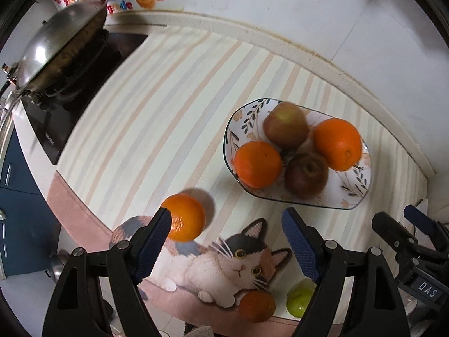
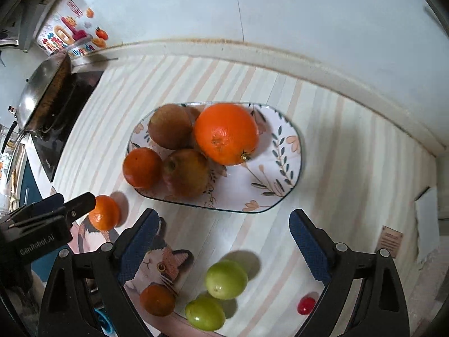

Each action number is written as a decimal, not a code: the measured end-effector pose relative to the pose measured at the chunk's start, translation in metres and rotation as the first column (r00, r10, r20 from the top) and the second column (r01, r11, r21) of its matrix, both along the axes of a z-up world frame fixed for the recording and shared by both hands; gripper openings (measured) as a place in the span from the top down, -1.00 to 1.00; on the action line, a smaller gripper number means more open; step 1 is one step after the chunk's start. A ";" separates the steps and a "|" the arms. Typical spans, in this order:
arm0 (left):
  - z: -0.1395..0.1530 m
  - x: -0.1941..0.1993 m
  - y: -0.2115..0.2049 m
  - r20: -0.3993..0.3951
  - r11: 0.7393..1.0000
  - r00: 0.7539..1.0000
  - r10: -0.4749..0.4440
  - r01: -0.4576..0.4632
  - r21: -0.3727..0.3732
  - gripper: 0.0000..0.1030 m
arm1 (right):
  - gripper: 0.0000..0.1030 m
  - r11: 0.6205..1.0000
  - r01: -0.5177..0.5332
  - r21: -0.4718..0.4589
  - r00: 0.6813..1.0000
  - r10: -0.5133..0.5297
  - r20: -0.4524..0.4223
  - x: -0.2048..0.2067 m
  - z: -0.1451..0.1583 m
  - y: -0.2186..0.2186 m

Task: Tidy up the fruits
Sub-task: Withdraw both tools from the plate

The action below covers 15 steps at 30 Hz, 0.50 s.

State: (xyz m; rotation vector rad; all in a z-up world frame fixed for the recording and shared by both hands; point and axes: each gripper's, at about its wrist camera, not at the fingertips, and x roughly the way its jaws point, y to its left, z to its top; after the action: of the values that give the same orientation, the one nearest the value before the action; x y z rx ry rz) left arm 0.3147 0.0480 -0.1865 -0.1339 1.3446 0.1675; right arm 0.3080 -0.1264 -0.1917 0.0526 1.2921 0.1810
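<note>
Overhead, both your tools point steeply down at the striped mat [image 2: 322,168].

Far left — a steel wok [image 1: 59,45] tilted on a dark cooktop [image 1: 73,106], well apart from the fruit.

Left gripper [image 1: 227,241]: jaws wide, nothing between the blue pads. One loose orange [image 1: 185,216] lies on the mat just behind its left finger; from this view you cannot tell whether they touch.

Centre — the floral plate [image 2: 277,168], oval, dark-rimmed, sits on the mat. Count on it: two oranges, two visible reddish-brown apples. The big orange [image 2: 226,134] is bright, its stem scar facing you; the smaller orange [image 2: 141,167] rests at the plate's left edge. The two apples [image 2: 186,172] are dull red with yellowish patches, pressed against each other and the oranges.

Right gripper [image 2: 224,238]: jaws spread wide, empty.

Loose near the mat's front edge, by the printed cat [image 1: 241,264]: one dark orange [image 2: 157,300], two green fruits [image 2: 226,279] just beside each other, then one small red fruit [image 2: 306,306] at the right.

Loose total: two oranges, two green, one red.
</note>
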 end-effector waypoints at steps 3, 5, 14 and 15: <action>0.014 -0.011 -0.006 0.034 1.000 0.999 -0.015 0.015 0.003 -0.56 | -0.87 1.000 -0.005 -0.009 0.999 0.005 0.034 -0.011 0.017 0.001; 0.025 -0.020 -0.011 0.056 1.000 0.998 -0.029 0.028 0.009 -0.56 | -0.87 1.000 -0.006 -0.015 0.999 0.006 0.050 -0.018 0.026 0.003; 0.061 -0.049 -0.022 0.132 0.998 0.989 -0.064 0.064 0.003 -0.56 | -0.87 1.000 0.010 0.000 0.992 -0.010 0.129 -0.057 0.068 -0.006; 0.064 -0.052 -0.023 0.139 0.998 0.988 -0.065 0.065 0.001 -0.56 | -0.87 1.000 0.011 0.001 0.991 -0.011 0.136 -0.059 0.071 -0.006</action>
State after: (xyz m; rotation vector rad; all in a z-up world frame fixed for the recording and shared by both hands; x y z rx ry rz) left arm 0.2624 0.0251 -0.1220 -0.1024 1.2088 0.0988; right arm 0.2490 -0.1325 -0.1203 0.0468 1.1556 0.1728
